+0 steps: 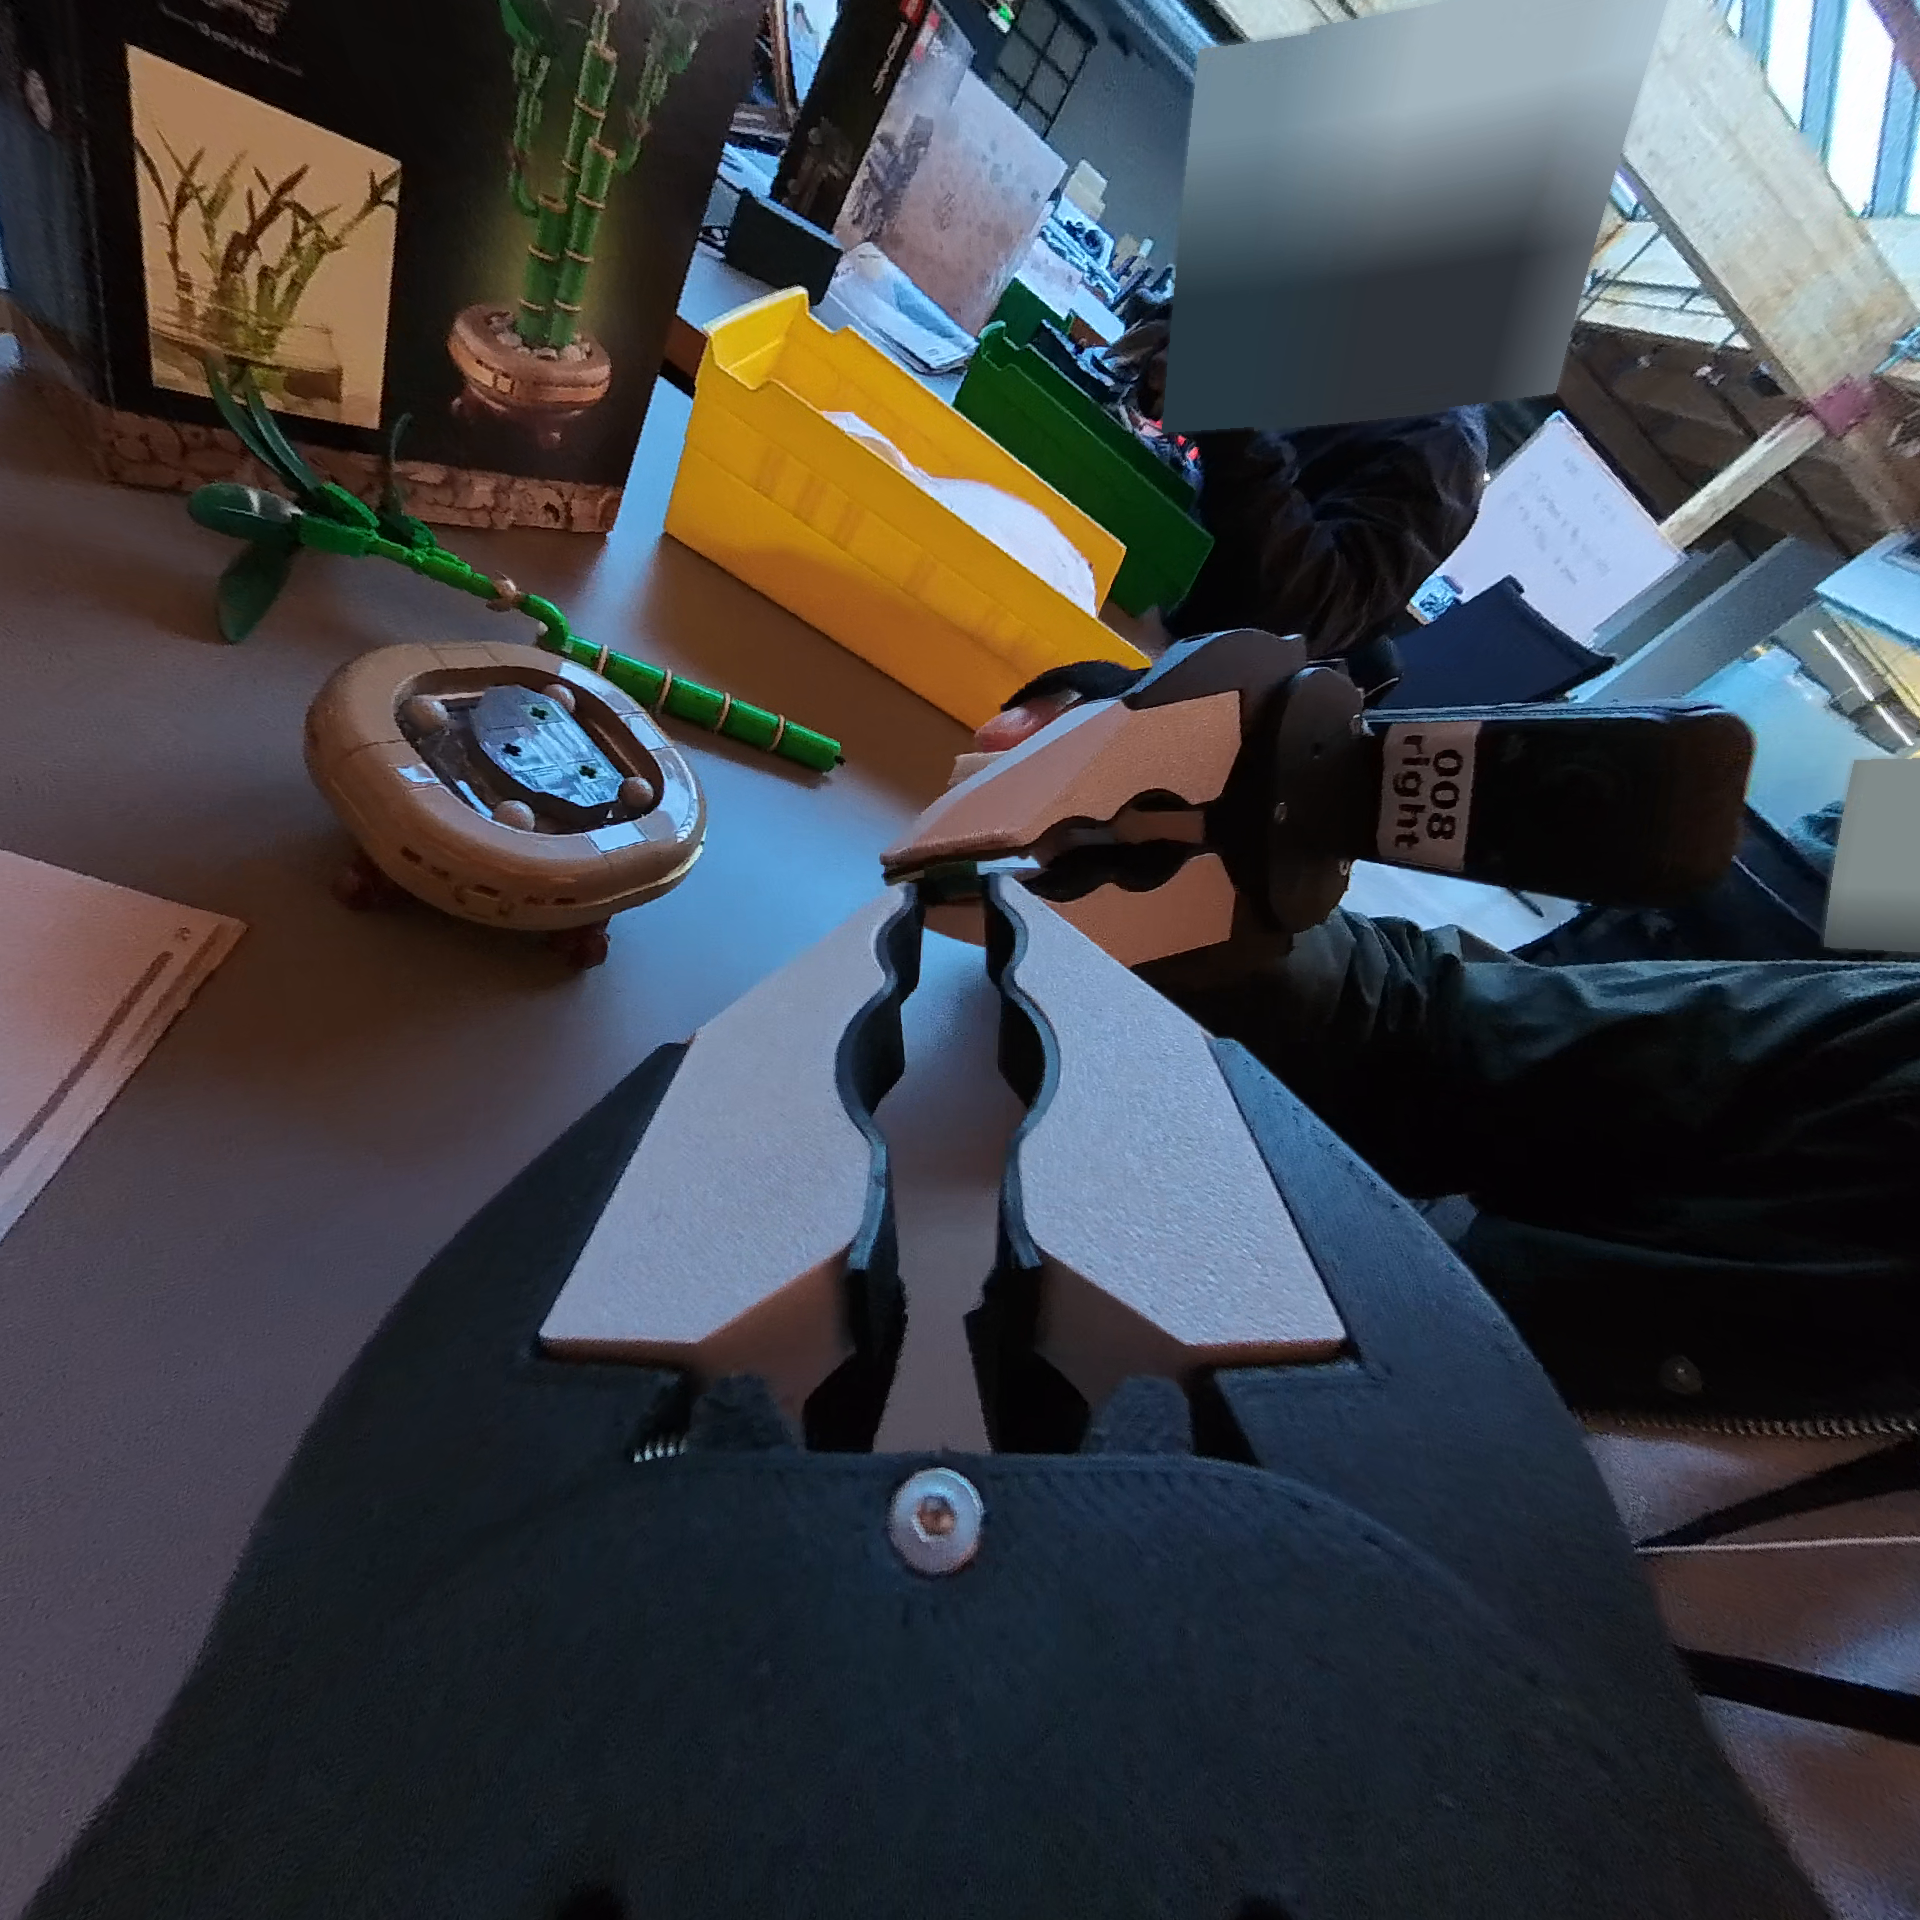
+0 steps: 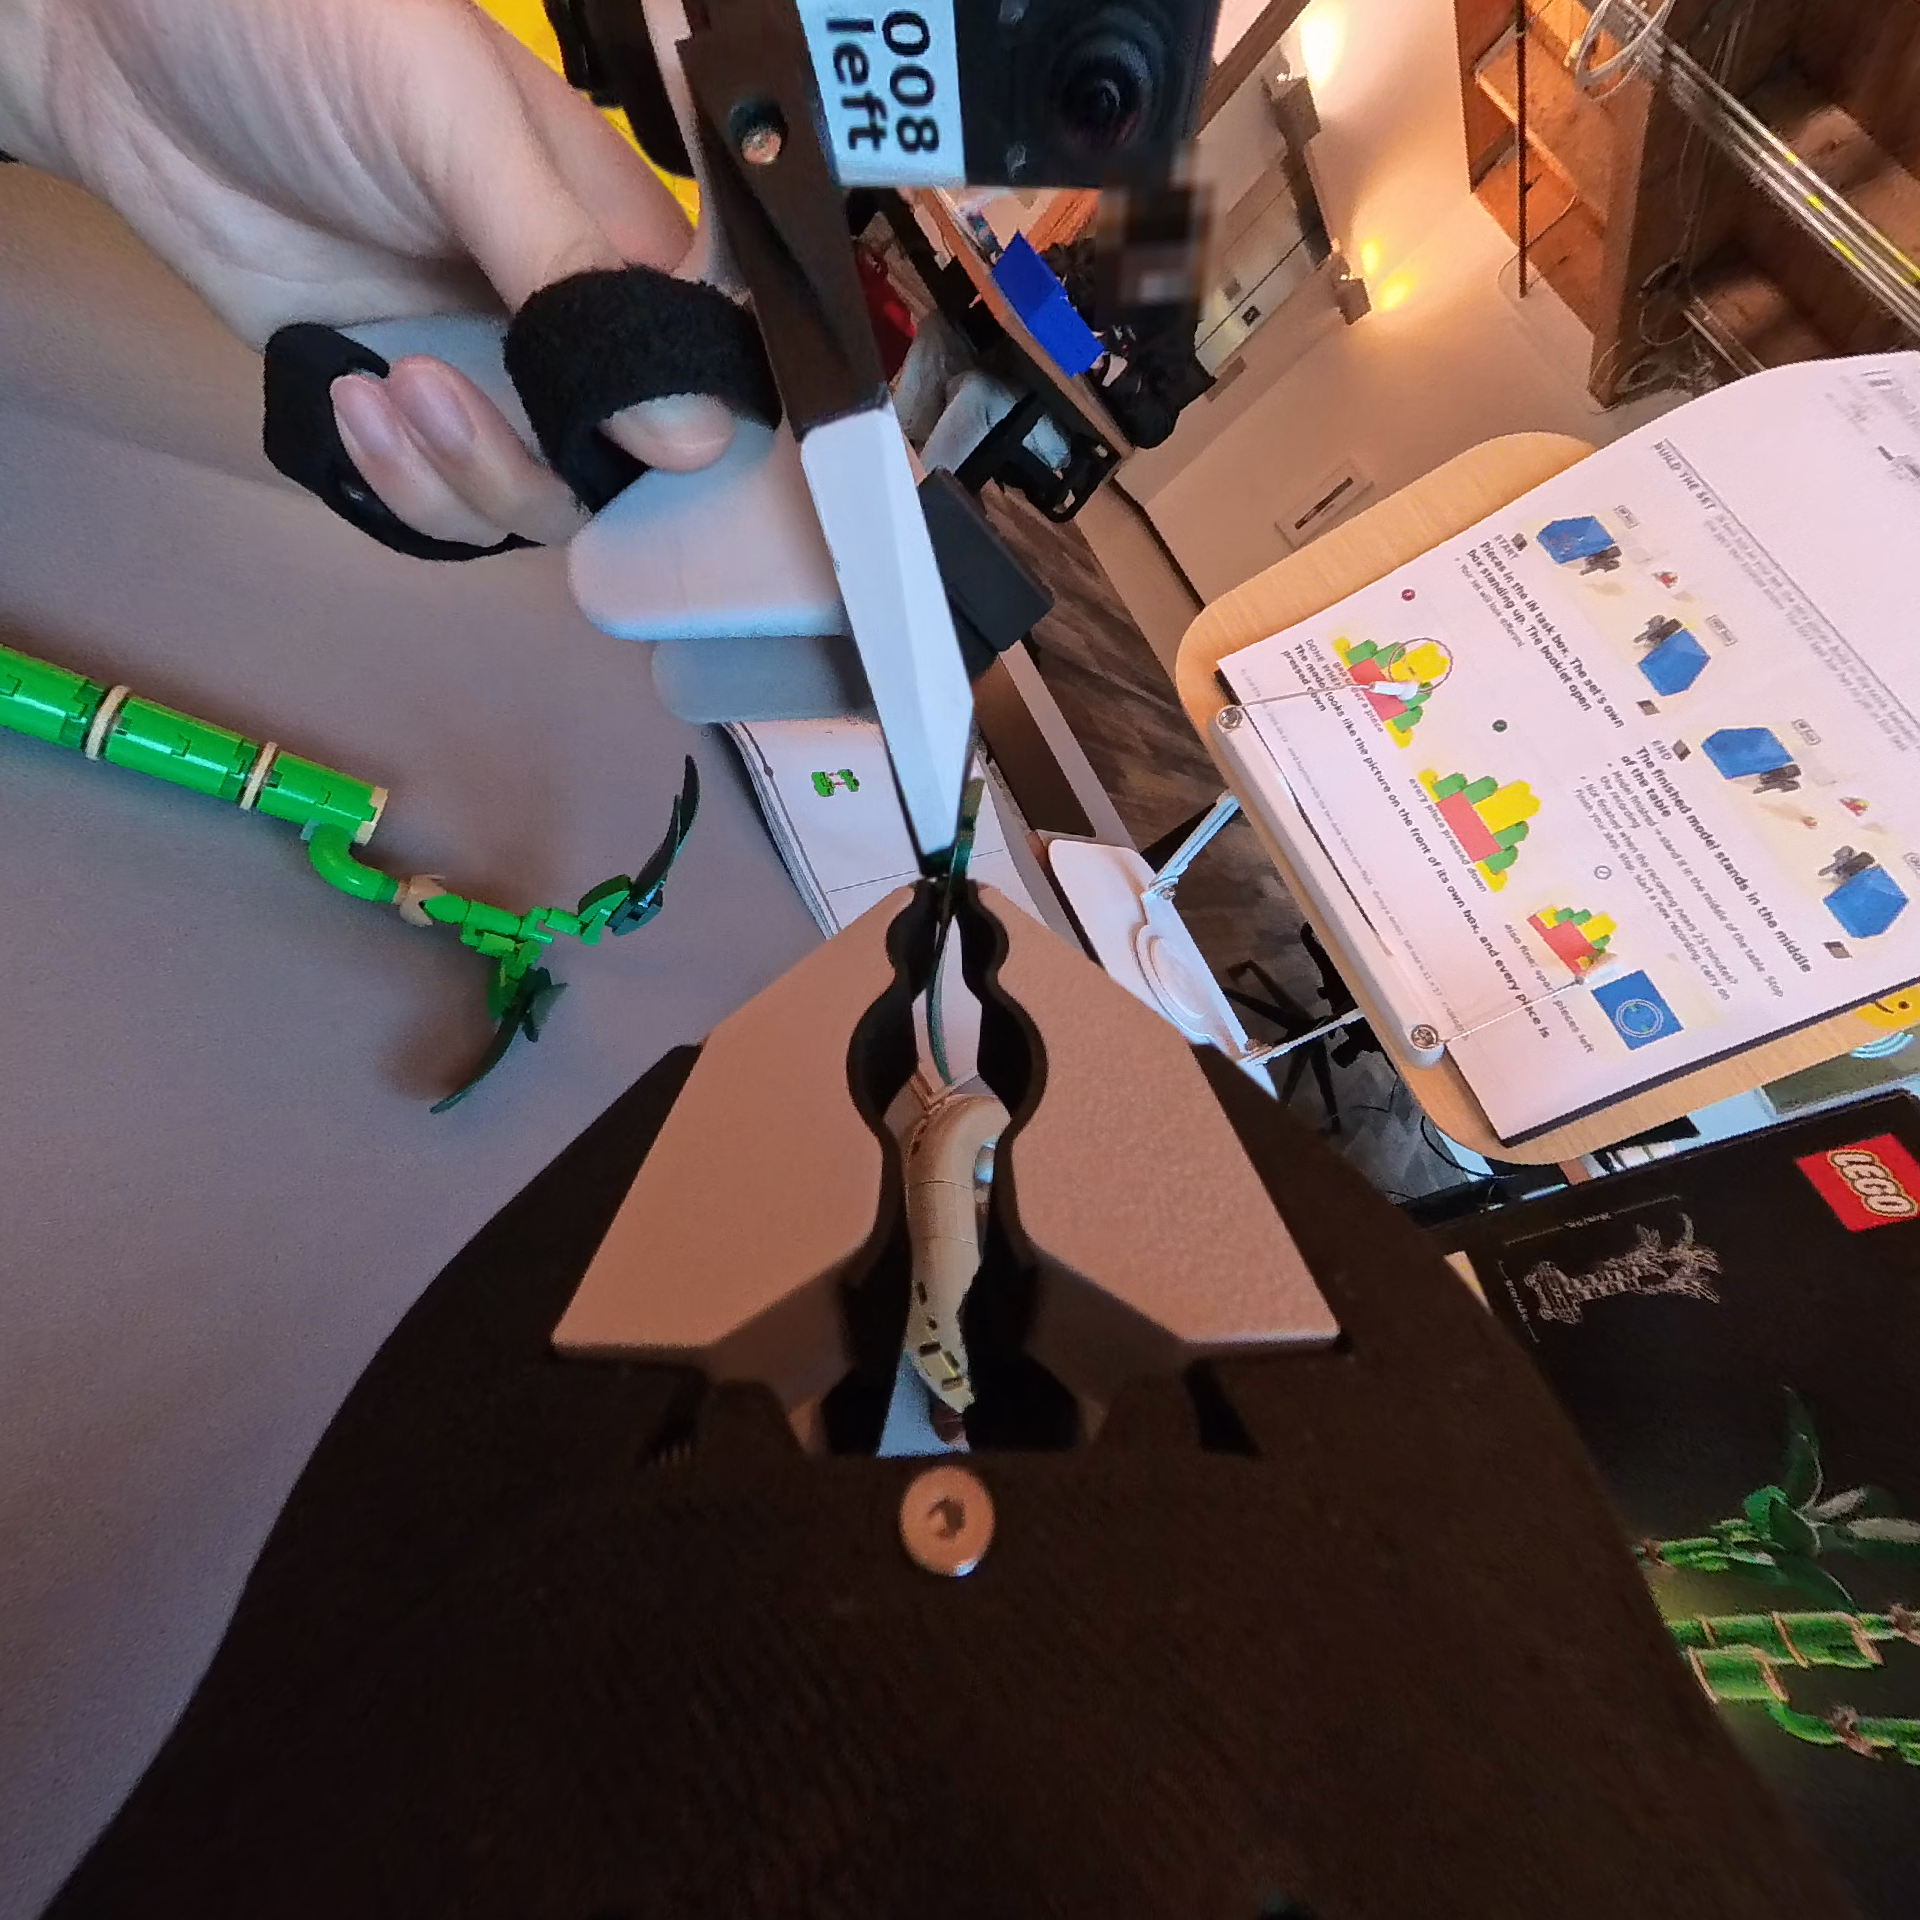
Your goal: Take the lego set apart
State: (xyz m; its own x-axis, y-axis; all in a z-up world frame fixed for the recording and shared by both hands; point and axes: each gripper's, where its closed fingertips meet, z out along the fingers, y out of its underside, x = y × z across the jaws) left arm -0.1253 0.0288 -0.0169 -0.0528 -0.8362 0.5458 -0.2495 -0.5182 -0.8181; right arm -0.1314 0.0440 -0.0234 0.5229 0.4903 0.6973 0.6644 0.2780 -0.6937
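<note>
A small dark green leaf piece [image 1: 954, 885] is held above the table between both grippers. My left gripper [image 1: 953, 902] is shut on it from below. My right gripper [image 1: 906, 864] comes in from the right and is shut on the same piece. In the right wrist view the leaf piece [image 2: 971, 816] shows thin at my right gripper [image 2: 940, 894], with the left gripper [image 2: 938, 860] meeting it from above. The tan pot base [image 1: 499, 790] stands on the table to the left. A green bamboo stalk [image 1: 665, 691] with leaves lies behind it and also shows in the right wrist view [image 2: 208, 758].
The dark lego box [image 1: 395, 239] stands at the back left. A yellow bin [image 1: 883, 540] and a green bin [image 1: 1081, 468] sit behind the stalk. A booklet [image 1: 83, 977] lies at the left. An instruction sheet on a stand [image 2: 1558, 748] is to the right. A person sits across the table. The grippers are tip to tip, or close to it.
</note>
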